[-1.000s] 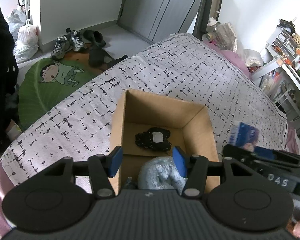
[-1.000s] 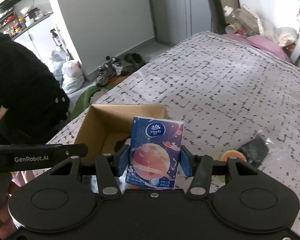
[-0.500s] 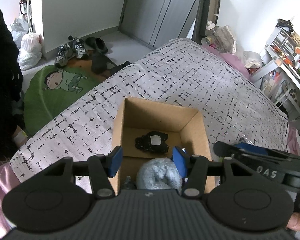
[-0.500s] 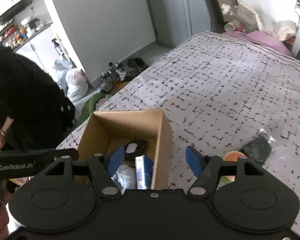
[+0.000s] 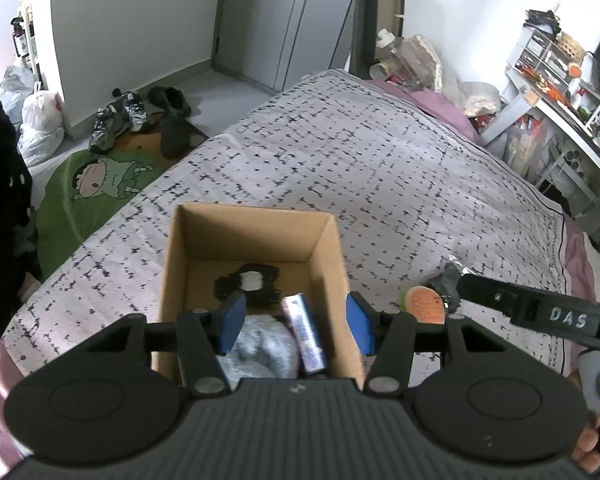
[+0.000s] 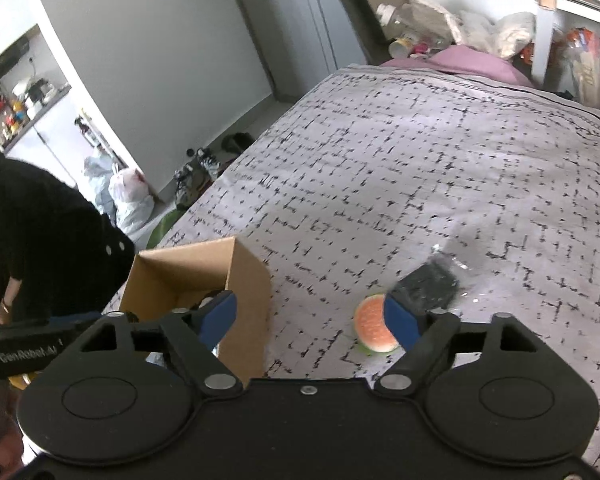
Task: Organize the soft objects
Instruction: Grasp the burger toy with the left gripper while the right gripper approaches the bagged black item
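Observation:
An open cardboard box (image 5: 252, 212) (image 6: 240, 276) stands on the patterned bed cover. In it lie a black item with a white centre (image 5: 248, 282), a grey fluffy object (image 5: 264, 350) and a blue tissue pack (image 5: 306, 332) standing on edge. My left gripper (image 5: 295, 323) hovers over the box's near end, open, with nothing pressed between its pads. My right gripper (image 6: 310, 316) is over the bed right of the box, its jaws opening and empty. Just beyond its right finger lie a watermelon-slice toy (image 6: 374, 330) (image 5: 424, 304) and a black item in clear wrap (image 6: 428, 284).
A person in black (image 6: 40, 240) stands at the bed's left edge. On the floor beyond are shoes (image 5: 116, 120), a green cartoon mat (image 5: 96, 188) and plastic bags (image 6: 130, 196). Cluttered shelves (image 5: 560, 64) line the right wall. The bed's far half is bare cover (image 6: 440, 152).
The right gripper let the tissue pack drop into the box, spread its jaws and swung right toward the watermelon toy. The left gripper drew back a little over the box.

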The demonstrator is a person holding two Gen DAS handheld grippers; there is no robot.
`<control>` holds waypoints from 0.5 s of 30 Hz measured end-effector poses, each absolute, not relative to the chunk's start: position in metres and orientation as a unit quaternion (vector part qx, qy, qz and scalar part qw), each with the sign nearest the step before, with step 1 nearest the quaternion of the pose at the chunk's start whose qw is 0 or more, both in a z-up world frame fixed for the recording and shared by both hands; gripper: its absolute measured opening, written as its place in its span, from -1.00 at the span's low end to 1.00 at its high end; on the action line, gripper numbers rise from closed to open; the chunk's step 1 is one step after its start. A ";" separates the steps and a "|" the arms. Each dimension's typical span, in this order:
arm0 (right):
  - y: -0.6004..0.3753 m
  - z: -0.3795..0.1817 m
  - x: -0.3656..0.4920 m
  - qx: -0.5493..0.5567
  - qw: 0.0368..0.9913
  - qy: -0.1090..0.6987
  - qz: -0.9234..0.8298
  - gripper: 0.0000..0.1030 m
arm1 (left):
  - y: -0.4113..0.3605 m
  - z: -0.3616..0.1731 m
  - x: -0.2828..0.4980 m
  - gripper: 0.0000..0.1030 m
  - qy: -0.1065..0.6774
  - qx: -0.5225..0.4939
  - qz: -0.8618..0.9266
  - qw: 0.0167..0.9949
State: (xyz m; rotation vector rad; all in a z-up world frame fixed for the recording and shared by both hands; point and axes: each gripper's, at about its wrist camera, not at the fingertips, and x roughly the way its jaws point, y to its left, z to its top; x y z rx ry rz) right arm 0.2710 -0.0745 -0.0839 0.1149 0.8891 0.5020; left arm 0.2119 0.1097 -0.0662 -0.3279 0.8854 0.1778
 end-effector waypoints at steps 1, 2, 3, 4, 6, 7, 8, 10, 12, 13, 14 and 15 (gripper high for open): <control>-0.081 -0.082 0.273 0.061 0.872 0.424 0.239 0.71 | 0.106 -0.066 0.213 0.05 0.427 -0.157 0.085 0.886; -0.086 -0.082 0.274 0.067 0.872 0.423 0.239 0.72 | 0.102 -0.065 0.216 0.05 0.429 -0.156 0.084 0.886; -0.093 -0.081 0.276 0.073 0.872 0.422 0.237 0.72 | 0.097 -0.065 0.218 0.05 0.430 -0.156 0.084 0.886; -0.099 -0.081 0.278 0.078 0.872 0.421 0.235 0.72 | 0.093 -0.065 0.220 0.05 0.430 -0.155 0.083 0.885; -0.112 -0.083 0.283 0.088 0.873 0.423 0.228 0.72 | 0.085 -0.065 0.225 0.07 0.432 -0.155 0.084 0.884; -0.119 -0.085 0.284 0.092 0.873 0.424 0.224 0.72 | 0.080 -0.065 0.227 0.21 0.434 -0.155 0.083 0.884; -0.125 -0.087 0.287 0.097 0.872 0.426 0.220 0.72 | 0.076 -0.065 0.229 0.30 0.436 -0.155 0.082 0.883; -0.136 -0.093 0.291 0.105 0.871 0.432 0.211 0.72 | 0.067 -0.064 0.233 0.46 0.434 -0.152 0.080 0.884; -0.146 -0.098 0.293 0.118 0.868 0.438 0.202 0.72 | 0.058 -0.064 0.237 0.47 0.435 -0.148 0.077 0.885; -0.151 -0.099 0.294 0.124 0.867 0.440 0.200 0.72 | 0.054 -0.064 0.239 0.47 0.437 -0.145 0.076 0.884; -0.155 -0.099 0.295 0.133 0.866 0.439 0.199 0.72 | 0.050 -0.065 0.242 0.47 0.439 -0.144 0.075 0.884; -0.158 -0.099 0.296 0.139 0.865 0.439 0.199 0.72 | 0.047 -0.066 0.244 0.47 0.440 -0.143 0.075 0.884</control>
